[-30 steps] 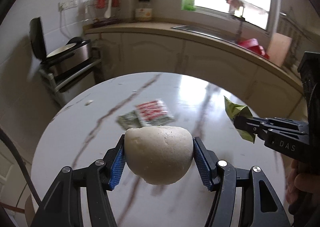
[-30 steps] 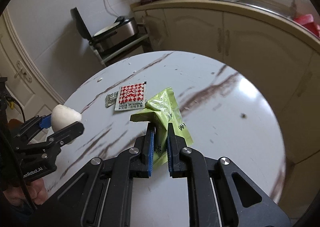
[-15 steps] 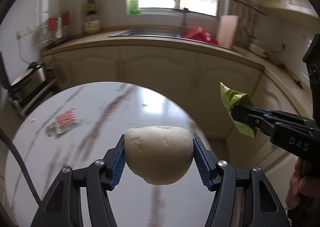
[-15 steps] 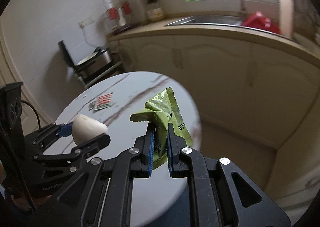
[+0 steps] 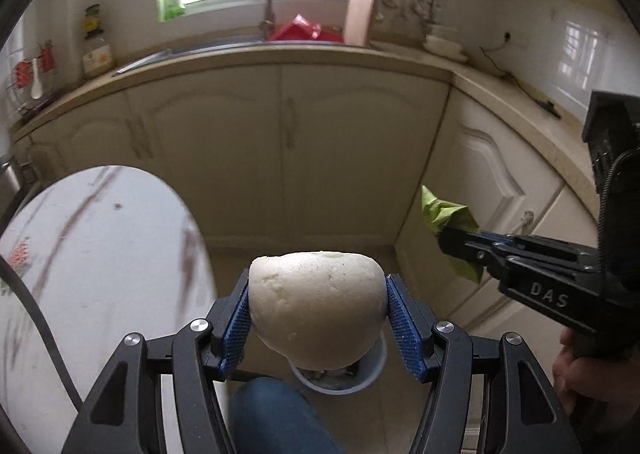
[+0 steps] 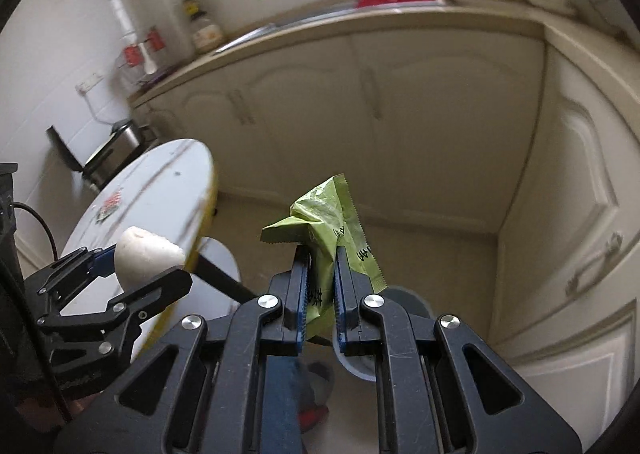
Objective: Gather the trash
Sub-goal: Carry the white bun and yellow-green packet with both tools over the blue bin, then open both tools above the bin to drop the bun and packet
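My left gripper (image 5: 318, 288) is shut on a white piece of steamed bun (image 5: 316, 314), pressed between its blue pads. To its right, my right gripper (image 6: 321, 258) is shut on a crumpled green wrapper (image 6: 326, 214), which sticks up past its fingertips. The left wrist view shows that wrapper (image 5: 444, 210) held by the right gripper (image 5: 450, 240) at the right. Both grippers hang over the floor beside the table. A round bin (image 5: 364, 380) stands on the floor just under the bun; its grey rim (image 6: 418, 304) shows behind the right fingers.
The round marble table (image 5: 100, 254) lies to the left with a red-and-white packet (image 6: 112, 202) on it. Cream cabinets (image 5: 280, 142) and a counter with a sink form a corner ahead. A leg in blue jeans (image 5: 272, 414) stands below.
Both grippers have swung right, off the table and toward the cabinet corner, still holding the bun and the wrapper. The bin has come into view beneath them.
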Available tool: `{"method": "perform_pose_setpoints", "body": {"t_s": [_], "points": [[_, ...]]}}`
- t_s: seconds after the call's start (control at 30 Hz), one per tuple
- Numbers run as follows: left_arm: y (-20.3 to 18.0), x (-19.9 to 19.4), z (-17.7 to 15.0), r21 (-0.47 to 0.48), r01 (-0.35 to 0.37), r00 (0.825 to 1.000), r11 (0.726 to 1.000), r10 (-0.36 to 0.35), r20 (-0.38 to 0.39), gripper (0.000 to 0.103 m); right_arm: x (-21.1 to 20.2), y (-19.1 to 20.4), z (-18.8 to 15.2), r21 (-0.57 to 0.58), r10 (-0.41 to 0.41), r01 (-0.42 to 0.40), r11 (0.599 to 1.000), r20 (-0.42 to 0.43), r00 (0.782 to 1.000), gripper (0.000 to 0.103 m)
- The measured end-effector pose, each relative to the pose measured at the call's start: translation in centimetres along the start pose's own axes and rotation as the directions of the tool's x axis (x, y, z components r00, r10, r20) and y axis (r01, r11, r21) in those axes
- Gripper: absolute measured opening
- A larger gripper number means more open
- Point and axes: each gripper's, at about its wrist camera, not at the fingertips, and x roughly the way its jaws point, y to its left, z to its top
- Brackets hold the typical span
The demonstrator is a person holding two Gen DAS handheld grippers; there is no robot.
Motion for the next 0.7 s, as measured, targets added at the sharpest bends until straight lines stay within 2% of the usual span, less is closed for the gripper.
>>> {"method": "perform_pose_setpoints", "body": {"t_s": [0.2,0.43,0.7], "points": [[-0.3,5.1,1.4,0.008,0.017,0.998,1.000,-0.017,-0.054,0.058,2.8,-4.6,-1.4,0.065,0.015,-0.012,0.998,-0.051,0.999,0.011],[-0.4,12.4,1.4,0.014,0.007,0.987,1.000,-0.005,-0.160,0.058,10.0,-9.2,-4.0,0.167,0.061,-0.032,0.985,-0.173,0.983,0.011],[0.4,20.4,0.4,-0.046,0.022,0.948,0.999,-0.036,-0.316,0.060,17.3,-13.6,-7.8,0.303,0.120,-0.027,0.953,-0.294,0.948,0.014]]}}
